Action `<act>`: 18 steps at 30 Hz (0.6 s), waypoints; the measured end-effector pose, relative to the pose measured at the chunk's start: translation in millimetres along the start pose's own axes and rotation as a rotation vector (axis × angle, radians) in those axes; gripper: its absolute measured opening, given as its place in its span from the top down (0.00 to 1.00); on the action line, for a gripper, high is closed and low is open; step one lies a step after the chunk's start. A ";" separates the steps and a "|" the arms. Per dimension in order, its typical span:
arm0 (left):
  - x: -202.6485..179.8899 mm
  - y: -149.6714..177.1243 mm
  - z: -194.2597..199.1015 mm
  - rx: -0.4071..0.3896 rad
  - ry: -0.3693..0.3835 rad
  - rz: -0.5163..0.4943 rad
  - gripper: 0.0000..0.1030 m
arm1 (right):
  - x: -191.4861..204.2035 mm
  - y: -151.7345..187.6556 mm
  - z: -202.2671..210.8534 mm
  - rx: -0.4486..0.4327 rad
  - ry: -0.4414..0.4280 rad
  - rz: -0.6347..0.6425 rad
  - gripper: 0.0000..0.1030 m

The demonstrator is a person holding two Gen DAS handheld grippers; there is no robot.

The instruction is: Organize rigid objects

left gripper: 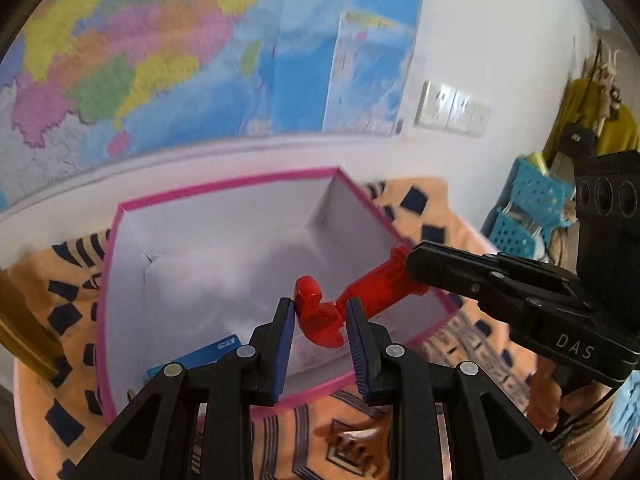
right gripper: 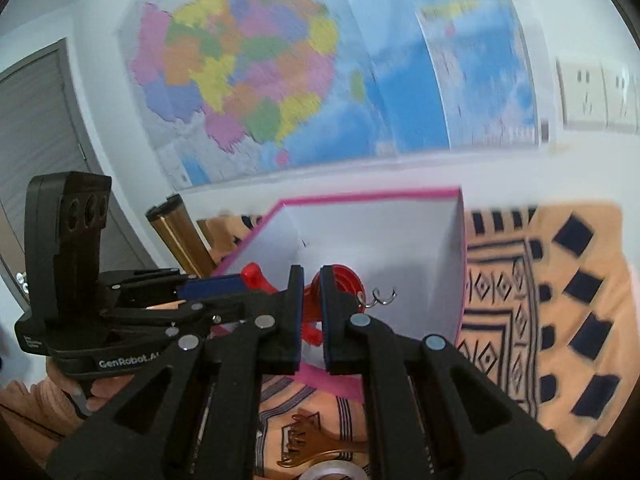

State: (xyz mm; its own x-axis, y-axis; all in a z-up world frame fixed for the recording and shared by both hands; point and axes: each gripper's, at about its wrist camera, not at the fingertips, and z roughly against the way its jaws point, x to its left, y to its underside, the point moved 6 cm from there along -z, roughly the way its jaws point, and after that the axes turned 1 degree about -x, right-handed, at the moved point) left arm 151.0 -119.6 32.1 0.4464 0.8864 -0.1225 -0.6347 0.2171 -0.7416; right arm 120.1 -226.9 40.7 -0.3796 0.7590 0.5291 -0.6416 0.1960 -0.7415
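Note:
A red plastic tool (left gripper: 332,312) with a hooked end and a long handle hangs over the open pink-rimmed white box (left gripper: 224,188). My left gripper (left gripper: 320,312) is shut on its hooked end. My right gripper (left gripper: 412,264) is shut on the far end of its handle. In the right wrist view, the right gripper (right gripper: 311,280) clamps the red tool (right gripper: 310,300) above the box (right gripper: 400,240), and the left gripper (right gripper: 240,280) holds the tool's other end. A blue card (left gripper: 196,356) lies inside the box.
The box stands on an orange patterned cloth (right gripper: 560,300) against a wall with a map (right gripper: 280,80). A brown hair claw (right gripper: 308,444) and a tape roll (right gripper: 336,472) lie on the cloth in front. A brass tube (right gripper: 180,236) stands left. Blue baskets (left gripper: 528,216) stand at the right.

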 end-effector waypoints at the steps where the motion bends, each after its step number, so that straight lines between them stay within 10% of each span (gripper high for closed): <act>1: 1.9 0.3 -7.4 0.015 -0.006 0.003 0.75 | -5.2 2.9 -5.3 0.014 0.005 -0.015 0.90; 9: 8.0 13.4 -4.6 -0.004 -0.041 0.009 0.68 | -36.9 27.7 -19.3 0.065 0.076 -0.080 0.86; 18: -4.0 54.9 43.9 -0.090 0.052 -0.044 0.46 | -54.0 61.8 35.0 0.038 0.117 -0.076 0.57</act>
State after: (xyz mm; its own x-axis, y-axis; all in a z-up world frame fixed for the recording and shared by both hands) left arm 86.6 -93.2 20.9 0.5063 0.8538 -0.1212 -0.5555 0.2154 -0.8031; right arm 77.6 -277.5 -19.3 -0.2498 0.8105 0.5298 -0.6915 0.2338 -0.6835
